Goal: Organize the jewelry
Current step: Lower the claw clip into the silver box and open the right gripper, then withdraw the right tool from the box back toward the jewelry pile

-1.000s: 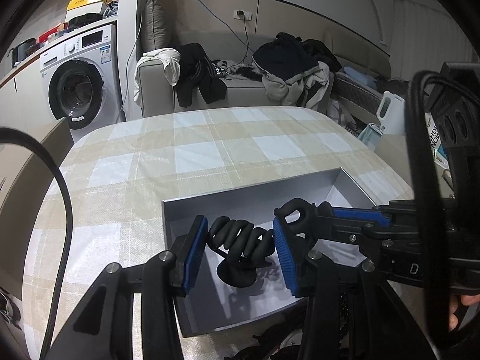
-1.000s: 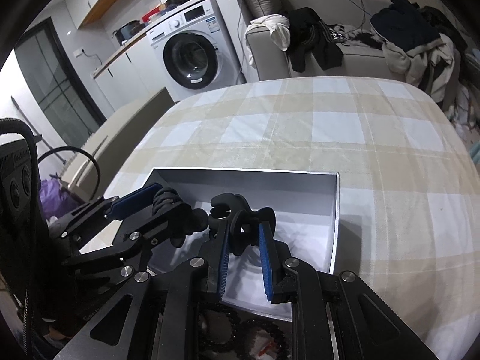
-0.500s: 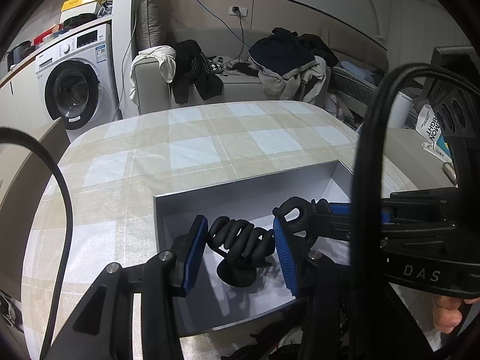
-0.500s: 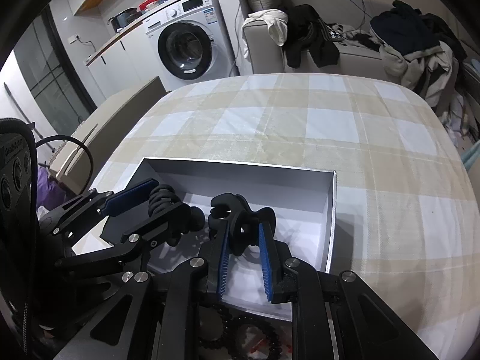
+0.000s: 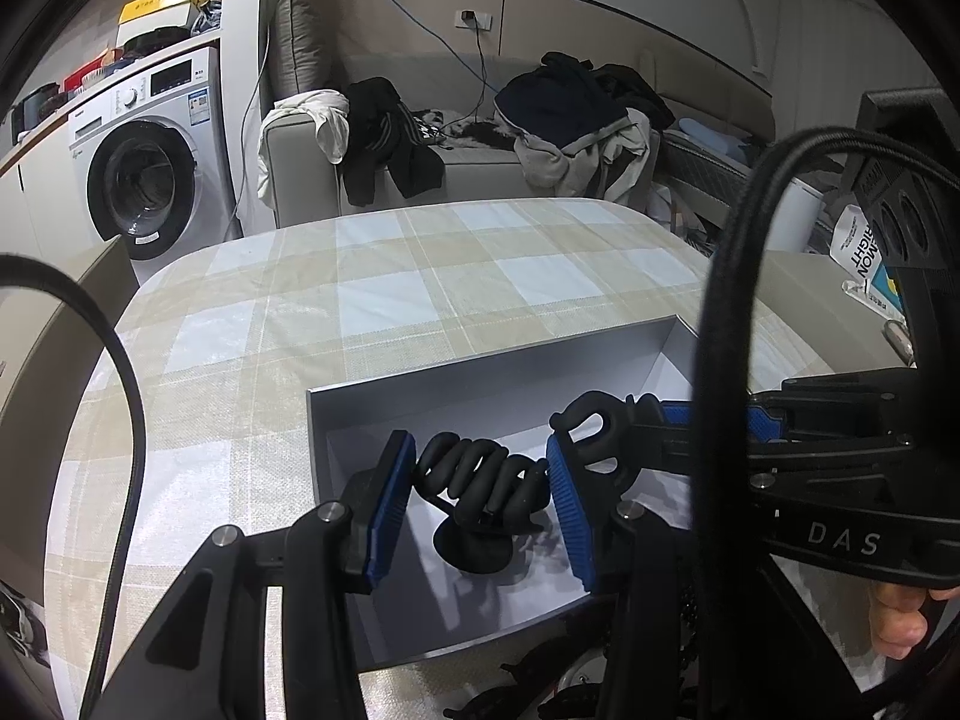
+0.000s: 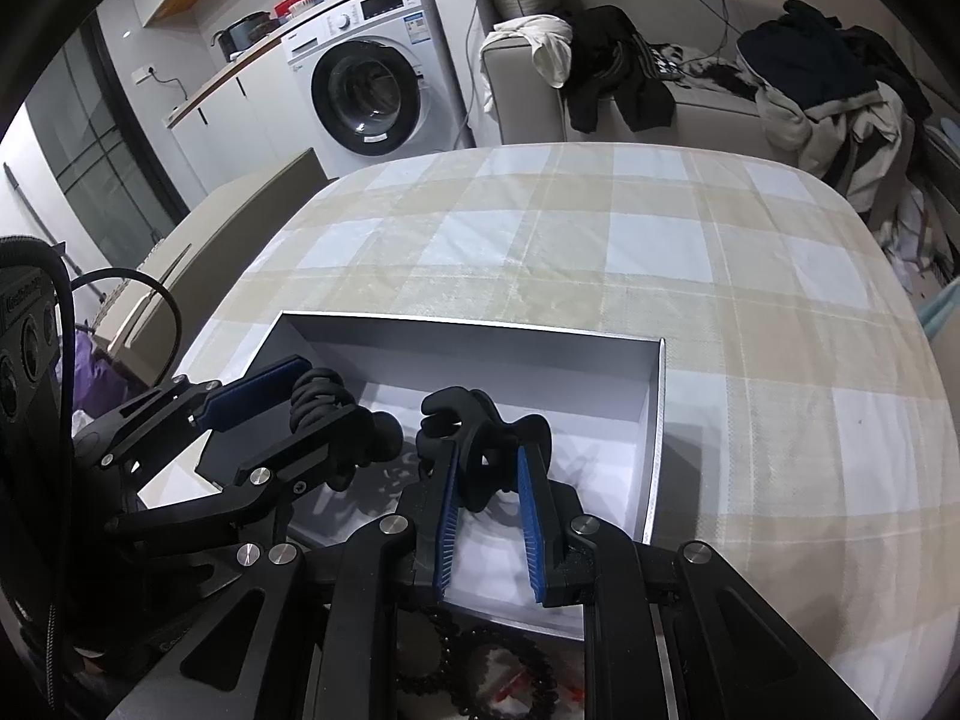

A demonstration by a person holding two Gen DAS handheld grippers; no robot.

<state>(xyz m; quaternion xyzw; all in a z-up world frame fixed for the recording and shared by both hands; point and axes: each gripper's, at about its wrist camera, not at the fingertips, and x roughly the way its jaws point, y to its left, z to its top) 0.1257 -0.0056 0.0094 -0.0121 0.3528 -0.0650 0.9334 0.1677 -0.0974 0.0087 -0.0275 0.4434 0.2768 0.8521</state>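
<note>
Hovering over the open grey box [image 5: 480, 378], the left gripper [image 5: 480, 489] clamps the black coiled stand [image 5: 480, 474] crosswise, its base hanging toward the floor, while the right gripper [image 6: 489, 480] pinches a black hooked piece [image 6: 474, 426] just beside it.

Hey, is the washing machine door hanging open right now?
No. In the right wrist view the washing machine has its round door sitting flush against the front panel, closed.
</note>
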